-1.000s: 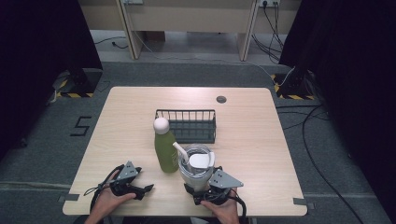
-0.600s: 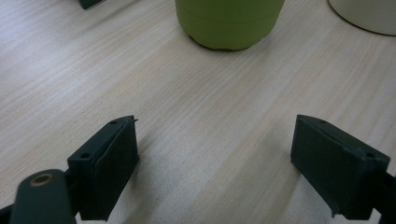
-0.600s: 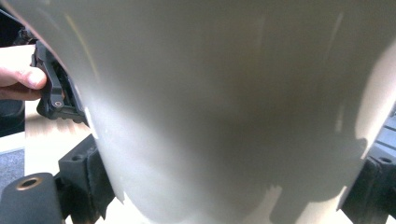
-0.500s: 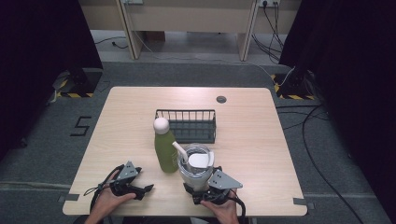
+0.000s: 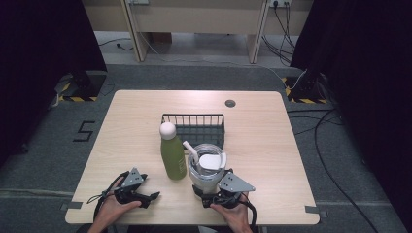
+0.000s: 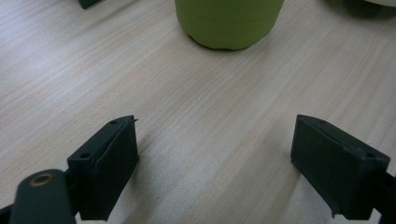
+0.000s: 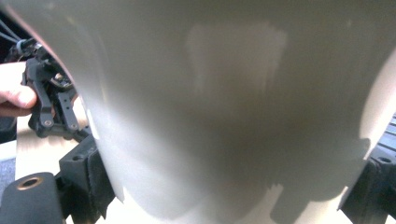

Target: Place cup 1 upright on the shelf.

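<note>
At the left, the left gripper (image 5: 145, 198) is rested low on the table (image 5: 272, 145) near its front edge, jaws spread wide with nothing but bare wood between them. The green bottle (image 5: 172, 158) is seen just ahead of it, upright, white cap on.

Just right of the bottle, close beside it but whether touching cannot be told, the tumbler (image 5: 206, 171) stands with lid and straw, near the front edge. The right gripper (image 5: 214, 193) is pressed in at its base; the jaws have just been closing, and in the right gripper view the tumbler wall (image 7: 224, 112) sits between the two pads, which appear to be gripping it.

The step in hand is judged to be the grasp on the tumbler, seemingly just made. A straight lift is called for next, kept clear of the bottle at its left.

Behind both, the wire basket (image 5: 194, 127) stands empty at mid-table. Open room is offered to the right and toward the far edge; the front edge is close behind the grippers.
</note>
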`<move>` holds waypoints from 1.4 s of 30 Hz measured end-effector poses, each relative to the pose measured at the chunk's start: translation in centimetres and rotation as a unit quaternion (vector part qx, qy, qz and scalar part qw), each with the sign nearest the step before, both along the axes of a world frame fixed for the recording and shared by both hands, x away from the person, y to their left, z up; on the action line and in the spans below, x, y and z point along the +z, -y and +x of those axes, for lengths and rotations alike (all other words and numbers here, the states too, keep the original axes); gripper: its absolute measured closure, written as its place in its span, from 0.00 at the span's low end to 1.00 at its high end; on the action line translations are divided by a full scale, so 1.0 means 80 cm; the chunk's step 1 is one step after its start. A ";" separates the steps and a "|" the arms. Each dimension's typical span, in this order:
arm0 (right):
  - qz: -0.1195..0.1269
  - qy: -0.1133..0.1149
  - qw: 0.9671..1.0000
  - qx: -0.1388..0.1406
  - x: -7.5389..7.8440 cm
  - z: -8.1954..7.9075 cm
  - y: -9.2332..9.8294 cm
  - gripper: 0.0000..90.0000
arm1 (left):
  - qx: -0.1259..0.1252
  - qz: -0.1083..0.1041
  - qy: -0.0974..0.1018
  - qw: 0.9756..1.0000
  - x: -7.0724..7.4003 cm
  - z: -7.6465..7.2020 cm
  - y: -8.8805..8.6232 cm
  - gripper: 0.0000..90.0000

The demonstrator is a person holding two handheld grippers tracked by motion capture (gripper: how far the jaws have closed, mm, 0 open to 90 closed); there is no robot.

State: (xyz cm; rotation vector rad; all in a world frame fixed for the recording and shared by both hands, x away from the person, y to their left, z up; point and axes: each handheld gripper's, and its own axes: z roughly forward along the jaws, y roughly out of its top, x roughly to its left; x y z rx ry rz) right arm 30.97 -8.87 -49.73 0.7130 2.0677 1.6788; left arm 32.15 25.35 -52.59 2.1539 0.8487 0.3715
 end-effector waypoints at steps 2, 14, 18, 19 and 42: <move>-0.004 0.003 1.000 -0.007 0.003 0.003 0.002 0.12 | 0.000 0.000 0.000 1.000 0.000 0.000 0.000 0.16; -0.011 0.018 0.999 -0.032 0.027 0.017 0.018 0.12 | -0.001 0.000 -0.001 1.000 0.000 0.000 0.000 0.16; -0.014 0.020 0.999 -0.042 0.035 0.026 0.024 0.12 | -0.001 0.000 0.000 1.000 0.000 0.000 0.000 0.16; -0.011 0.014 0.999 -0.043 0.037 0.028 0.025 0.12 | 0.000 0.000 0.000 1.000 0.000 0.000 0.000 0.16; -0.019 0.028 0.998 -0.053 0.094 0.080 0.020 0.12 | -0.001 0.000 -0.001 1.000 0.000 0.000 0.000 0.16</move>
